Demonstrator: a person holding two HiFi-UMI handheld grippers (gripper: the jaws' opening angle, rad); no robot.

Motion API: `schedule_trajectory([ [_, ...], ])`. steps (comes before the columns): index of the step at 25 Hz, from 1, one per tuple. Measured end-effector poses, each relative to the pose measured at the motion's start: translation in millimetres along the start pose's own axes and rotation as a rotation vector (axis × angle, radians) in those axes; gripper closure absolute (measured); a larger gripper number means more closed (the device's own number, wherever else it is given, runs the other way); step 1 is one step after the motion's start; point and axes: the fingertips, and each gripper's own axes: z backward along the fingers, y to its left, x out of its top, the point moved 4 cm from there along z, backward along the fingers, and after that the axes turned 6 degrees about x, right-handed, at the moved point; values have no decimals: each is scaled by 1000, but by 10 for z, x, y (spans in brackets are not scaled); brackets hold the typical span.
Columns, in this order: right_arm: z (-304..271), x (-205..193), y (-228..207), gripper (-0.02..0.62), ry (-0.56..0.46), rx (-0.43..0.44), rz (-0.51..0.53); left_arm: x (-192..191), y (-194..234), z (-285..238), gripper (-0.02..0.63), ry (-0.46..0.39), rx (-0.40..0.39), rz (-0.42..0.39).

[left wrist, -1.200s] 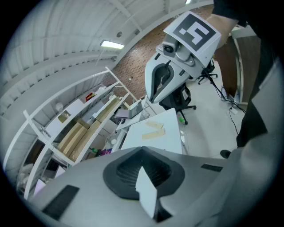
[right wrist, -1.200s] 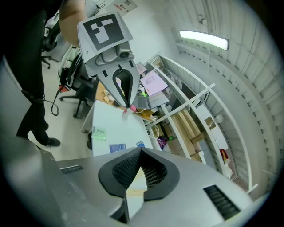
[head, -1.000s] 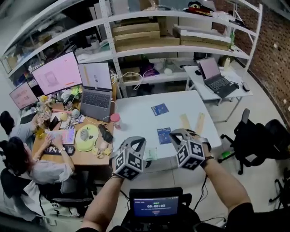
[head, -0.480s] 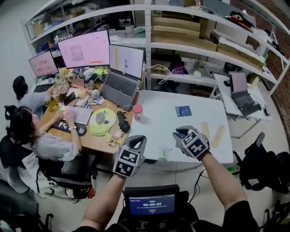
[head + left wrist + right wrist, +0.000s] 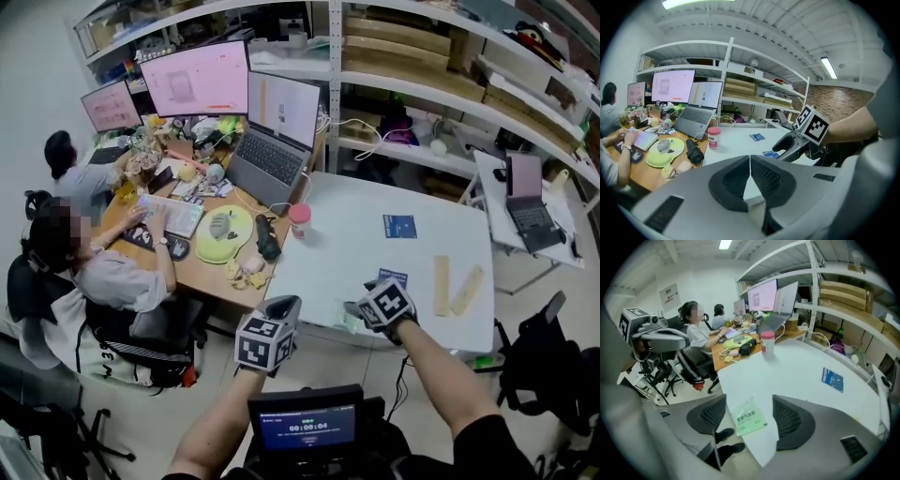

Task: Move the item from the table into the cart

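At the near edge of the white tabletop point(image 5: 797, 376), the green packet point(image 5: 750, 419) lies flat between the jaws of the right tool point(image 5: 749, 401), which have just been opening and do not press it. The left tool point(image 5: 750, 159) is closed and empty.

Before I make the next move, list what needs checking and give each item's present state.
1. The green packet sits between the right hand-held gripper's jaws: ok.
2. Right jaws wide enough: ok. They have just been opening and stand either side of the packet without touching it.
3. Packet gripped: not ok, not yet.
4. Packet free to lift: ok. It lies alone at the near edge of the table.
5. Left hand-held gripper out of the way: ok. It is shut, empty and short of the table.
6. Cart ready: cannot tell, none plainly in view.
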Motion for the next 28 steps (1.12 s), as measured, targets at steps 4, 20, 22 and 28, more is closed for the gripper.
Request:
schedule_trajectory([
  [4, -605, -328, -41, 236, 120, 53, -27, -234, 119, -160, 592, 59, 19, 46],
  [20, -1484, -352, -130, 217, 169, 56, 15, -752, 362, -521, 592, 172, -29, 94],
  [22, -1503, -362, -120, 237, 183, 50, 27, -754, 350, -544, 592, 176, -38, 82],
  [28, -1486, -349, -81, 374, 184, 64, -7, -766, 309, -557, 592, 187, -58, 67],
])
